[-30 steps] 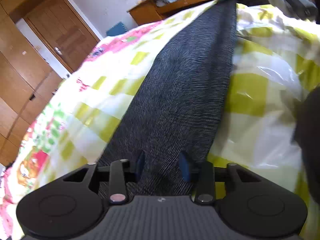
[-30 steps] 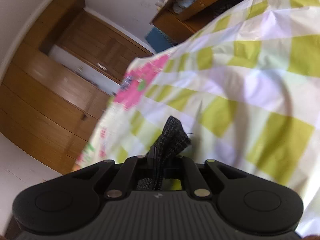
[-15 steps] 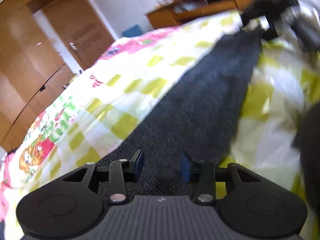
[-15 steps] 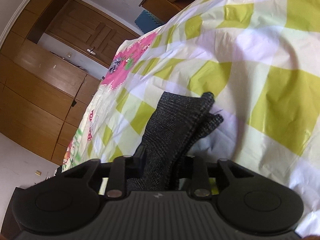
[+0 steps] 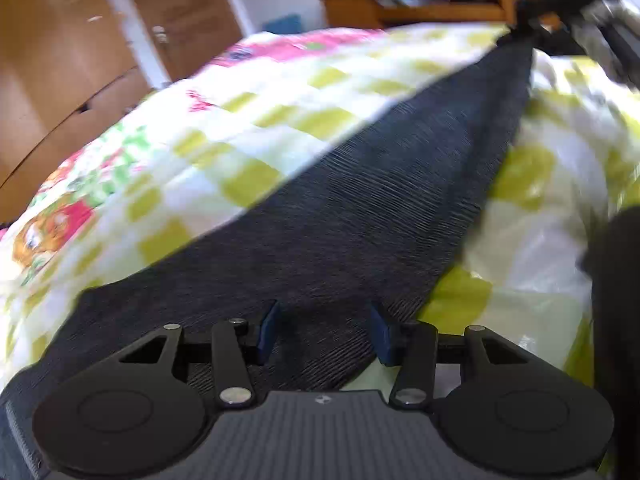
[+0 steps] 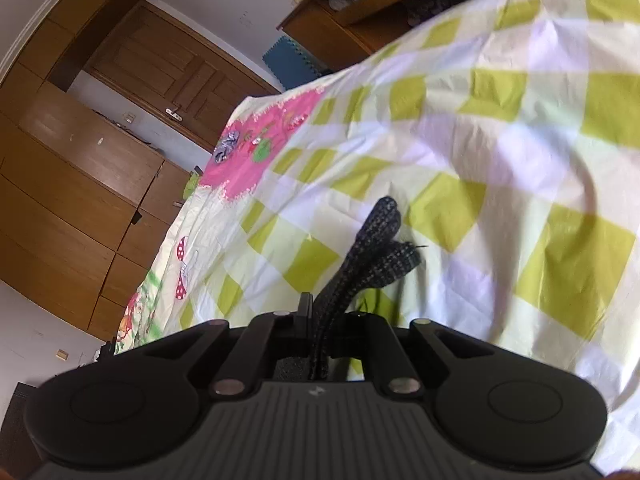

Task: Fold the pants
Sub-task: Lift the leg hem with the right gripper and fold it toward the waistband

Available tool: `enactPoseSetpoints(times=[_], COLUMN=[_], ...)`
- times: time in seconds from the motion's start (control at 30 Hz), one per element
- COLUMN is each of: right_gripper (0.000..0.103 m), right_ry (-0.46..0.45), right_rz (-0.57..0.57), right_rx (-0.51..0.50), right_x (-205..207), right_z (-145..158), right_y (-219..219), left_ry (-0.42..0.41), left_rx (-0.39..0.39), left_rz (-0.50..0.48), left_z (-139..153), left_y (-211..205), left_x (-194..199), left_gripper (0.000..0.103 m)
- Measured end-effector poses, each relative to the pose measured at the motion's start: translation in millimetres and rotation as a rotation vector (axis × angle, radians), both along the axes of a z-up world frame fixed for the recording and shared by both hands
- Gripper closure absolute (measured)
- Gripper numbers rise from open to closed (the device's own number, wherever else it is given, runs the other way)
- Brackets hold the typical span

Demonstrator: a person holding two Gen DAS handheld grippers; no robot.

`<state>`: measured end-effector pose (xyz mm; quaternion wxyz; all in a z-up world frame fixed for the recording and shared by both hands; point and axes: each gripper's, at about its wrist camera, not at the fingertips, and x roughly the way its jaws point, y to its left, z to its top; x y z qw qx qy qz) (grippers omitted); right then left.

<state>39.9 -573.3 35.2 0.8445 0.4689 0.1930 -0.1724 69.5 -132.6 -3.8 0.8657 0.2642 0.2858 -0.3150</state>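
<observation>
Dark grey ribbed pants (image 5: pixel 360 200) lie stretched across the checked bedspread (image 5: pixel 240 128) in the left wrist view, narrowing toward the far upper right. My left gripper (image 5: pixel 324 330) is open just above the near, wide end of the pants, blue pads apart with fabric between and under them. My right gripper (image 6: pixel 320 320) is shut on the pants' far end (image 6: pixel 380 240), whose bunched hem sticks up past the fingers. The right gripper also shows blurred at the top right of the left wrist view (image 5: pixel 560 0), holding that far end.
A yellow, white and pink checked bedspread (image 6: pixel 500 160) covers the bed. Wooden wardrobes (image 6: pixel 80 180) and a door stand to the left. A wooden shelf unit (image 5: pixel 420 4) stands beyond the bed. A dark shape (image 5: pixel 616 320) is at the right edge.
The left gripper has swung left and lower over the wide end of the pants. The right gripper has kept hold of the hem, and the fabric in it has bunched narrower again.
</observation>
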Motion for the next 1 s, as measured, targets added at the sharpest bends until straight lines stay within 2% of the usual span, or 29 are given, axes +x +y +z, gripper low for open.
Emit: enactPoseSetpoints(times=[0.07, 0.1, 0.17, 0.2, 0.27, 0.37, 0.47, 0.53, 0.6, 0.63, 0.67, 0.7, 0.8, 0.87, 1.0], right_gripper=[0.096, 0.096, 0.096, 0.096, 0.096, 0.096, 0.096, 0.096, 0.096, 0.096, 0.096, 0.096, 0.096, 0.096, 0.096], right_ry=[0.026, 0.045, 0.093, 0.114, 0.134, 0.143, 0.128, 0.089, 0.063, 0.047, 0.025, 0.006, -0.047, -0.088, -0.116], right_rz=[-0.004, -0.006, -0.009, -0.010, -0.013, -0.008, 0.012, 0.014, 0.042, 0.068, 0.104, 0.142, 0.306, 0.435, 0.686], right_rx=[-0.048, -0.075, -0.120, -0.126, -0.150, -0.181, -0.194, -0.166, -0.173, -0.181, -0.193, -0.212, -0.328, -0.370, -0.417], right_x=[1.9, 4.2, 10.0, 12.2, 13.0, 12.1, 9.9, 7.7, 10.6, 13.6, 17.8, 22.9, 46.7, 67.2, 99.0], right_z=[14.5, 19.4, 23.9, 23.9, 26.2, 32.8, 39.4, 44.5, 55.4, 63.4, 73.7, 84.0, 120.7, 135.6, 141.2], right_y=[1.1, 1.6, 3.6, 5.1, 9.2, 15.7, 23.2, 28.6, 41.9, 51.8, 64.4, 77.8, 139.2, 190.7, 295.5], left_ry=[-0.077, -0.082, -0.014, 0.050, 0.098, 0.139, 0.037, -0.031, -0.022, 0.030, 0.115, 0.157, 0.148, 0.117, 0.031], left_rx=[-0.027, -0.004, 0.072, 0.076, 0.018, 0.001, -0.015, -0.066, -0.131, -0.133, -0.104, -0.091, -0.171, -0.212, -0.186], left_rz=[-0.009, -0.008, 0.000, 0.004, 0.026, -0.009, -0.042, -0.028, 0.044, 0.069, 0.078, 0.087, 0.098, 0.137, 0.270], left_z=[11.1, 9.5, -11.0, -21.9, -19.9, -5.9, 13.1, 19.0, 14.1, 5.7, -6.5, -17.9, -13.1, -6.3, -7.7], left_y=[15.5, 19.9, 25.9, 29.5, 41.8, 52.2, 55.7, 53.1, 48.4, 46.1, 46.5, 46.6, 62.6, 79.2, 118.5], left_x=[-12.7, -14.0, -5.0, -1.6, -1.6, -9.9, -23.7, -19.8, 0.3, 12.0, 20.2, 24.8, 17.5, 13.6, 16.2], left_gripper=[0.040, 0.035, 0.033, 0.034, 0.037, 0.038, 0.038, 0.033, 0.033, 0.033, 0.033, 0.033, 0.033, 0.033, 0.033])
